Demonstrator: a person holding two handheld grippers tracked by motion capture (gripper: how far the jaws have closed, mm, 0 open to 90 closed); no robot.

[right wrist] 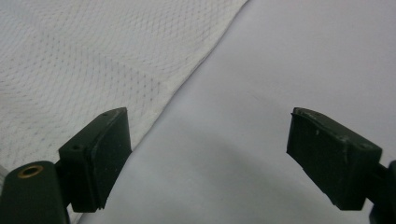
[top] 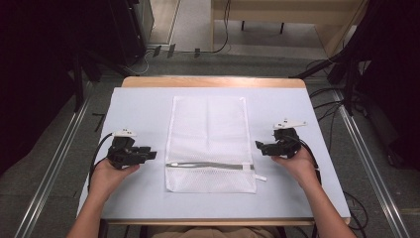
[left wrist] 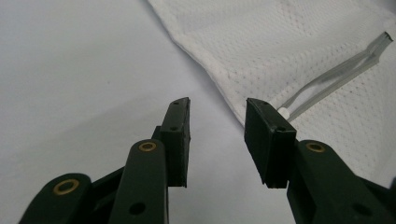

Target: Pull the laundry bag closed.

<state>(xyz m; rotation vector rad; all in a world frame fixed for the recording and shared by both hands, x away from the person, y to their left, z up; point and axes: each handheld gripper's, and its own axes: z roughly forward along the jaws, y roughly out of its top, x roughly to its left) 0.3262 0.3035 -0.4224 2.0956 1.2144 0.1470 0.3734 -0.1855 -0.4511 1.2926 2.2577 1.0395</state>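
My left gripper [top: 148, 154] hovers just left of the white mesh bag [top: 208, 141], jaws parted with nothing between them. The bag lies flat mid-table on the pale sheet [top: 138, 109], its zipper [top: 208, 165] running across near my side. My right gripper [top: 262, 147], just beside the bag's right edge, has its jaws spread wider, empty.

Probably a lab: floor cables [top: 329, 106], metal rails [top: 54, 163], dark equipment racks [top: 126, 29].
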